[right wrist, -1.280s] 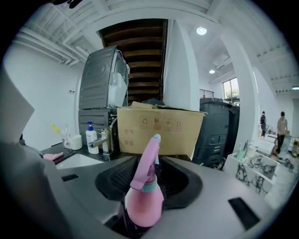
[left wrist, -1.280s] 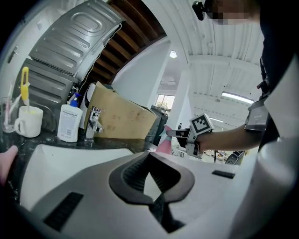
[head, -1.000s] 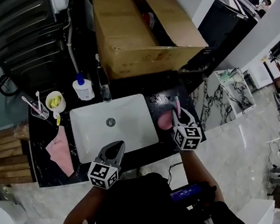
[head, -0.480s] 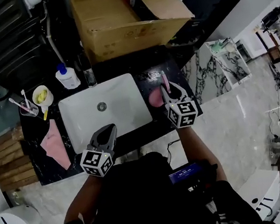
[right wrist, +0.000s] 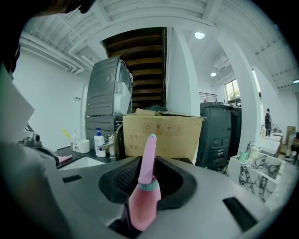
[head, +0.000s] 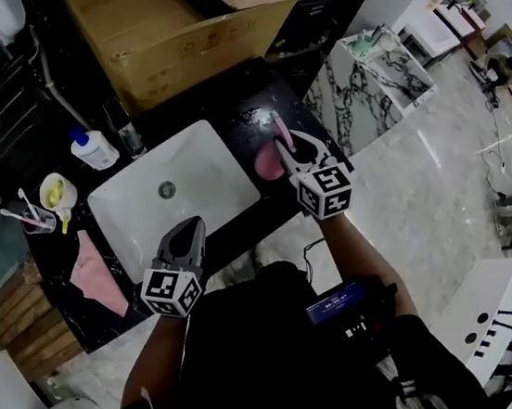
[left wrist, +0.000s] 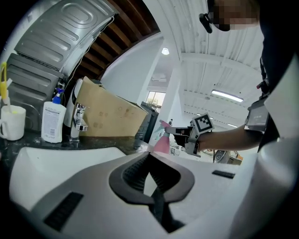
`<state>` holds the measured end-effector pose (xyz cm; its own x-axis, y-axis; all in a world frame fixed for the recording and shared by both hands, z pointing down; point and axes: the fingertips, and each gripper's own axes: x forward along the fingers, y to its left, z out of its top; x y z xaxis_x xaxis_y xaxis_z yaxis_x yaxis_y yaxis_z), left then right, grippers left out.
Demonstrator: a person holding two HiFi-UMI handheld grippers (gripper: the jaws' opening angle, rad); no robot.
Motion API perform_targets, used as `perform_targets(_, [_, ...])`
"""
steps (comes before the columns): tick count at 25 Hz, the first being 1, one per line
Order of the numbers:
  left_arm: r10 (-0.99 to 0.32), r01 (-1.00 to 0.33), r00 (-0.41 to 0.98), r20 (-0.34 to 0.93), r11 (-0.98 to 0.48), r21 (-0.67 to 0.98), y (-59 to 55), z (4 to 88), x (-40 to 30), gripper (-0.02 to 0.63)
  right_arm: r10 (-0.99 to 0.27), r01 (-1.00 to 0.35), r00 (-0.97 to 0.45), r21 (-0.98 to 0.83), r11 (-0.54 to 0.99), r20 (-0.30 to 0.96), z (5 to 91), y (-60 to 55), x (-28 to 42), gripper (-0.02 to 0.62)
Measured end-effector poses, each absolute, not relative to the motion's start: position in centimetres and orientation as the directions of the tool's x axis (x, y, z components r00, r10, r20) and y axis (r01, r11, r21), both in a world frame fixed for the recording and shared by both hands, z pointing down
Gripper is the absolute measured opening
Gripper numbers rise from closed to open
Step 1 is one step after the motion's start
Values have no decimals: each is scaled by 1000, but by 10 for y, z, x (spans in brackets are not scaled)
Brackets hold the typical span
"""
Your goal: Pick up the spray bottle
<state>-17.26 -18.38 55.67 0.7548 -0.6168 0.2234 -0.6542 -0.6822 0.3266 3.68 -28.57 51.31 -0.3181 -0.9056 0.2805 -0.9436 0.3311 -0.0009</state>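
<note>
The left hand-held gripper [head: 193, 226] stays closed and empty by the sink [head: 137, 226]. The right hand-held gripper [head: 286, 145] still clamps the pink spray bottle [head: 267, 163] over the table's [head: 234, 108] right end. It has shifted slightly, so the lift seems barely begun.

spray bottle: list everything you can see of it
The spray bottle is pink and looks like plastic, with a rounded body, a pale teal ring at the neck and a long narrow pink spray head. It sits between the pads of the right claw, which is shut on it near the neck, head leaning away from the camera. The head view puts it over the dark counter, just right of the white sink. Whether its base touches the counter cannot be told. No label shows.
</note>
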Motion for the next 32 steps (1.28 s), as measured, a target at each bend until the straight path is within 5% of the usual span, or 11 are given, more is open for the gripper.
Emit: perform_targets(32, [-441, -498, 865, 240, -814, 301, -116, 547, -13, 8, -963, -976, -212, -89, 200, 168, 495, -109, 210, 107])
